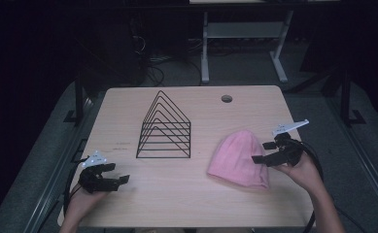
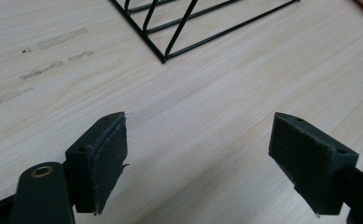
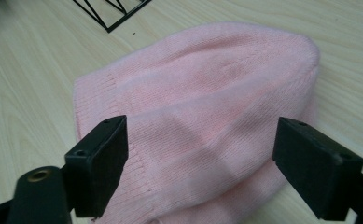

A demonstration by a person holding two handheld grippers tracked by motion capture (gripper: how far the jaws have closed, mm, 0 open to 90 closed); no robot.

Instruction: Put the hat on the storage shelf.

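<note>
A pink knitted beanie [image 1: 238,158] lies flat on the right half of the wooden table [image 1: 186,199]. My right gripper [image 1: 263,152] hovers over its right edge, jaws wide open with nothing between them. In the right gripper view the beanie [image 3: 207,116] spreads under and beyond the open right gripper [image 3: 200,168]. A black wire rack [image 1: 164,127] with triangular dividers stands at the table's middle. My left gripper [image 1: 117,173] stays open near the front left corner, above bare wood. In the left gripper view the left gripper [image 2: 198,158] faces the rack's corner [image 2: 188,32].
A round cable hole [image 1: 227,99] sits near the table's far edge. Beyond the table stand a white desk frame [image 1: 242,43] and cables on a dark floor. Bare wood stretches between the rack and the front edge.
</note>
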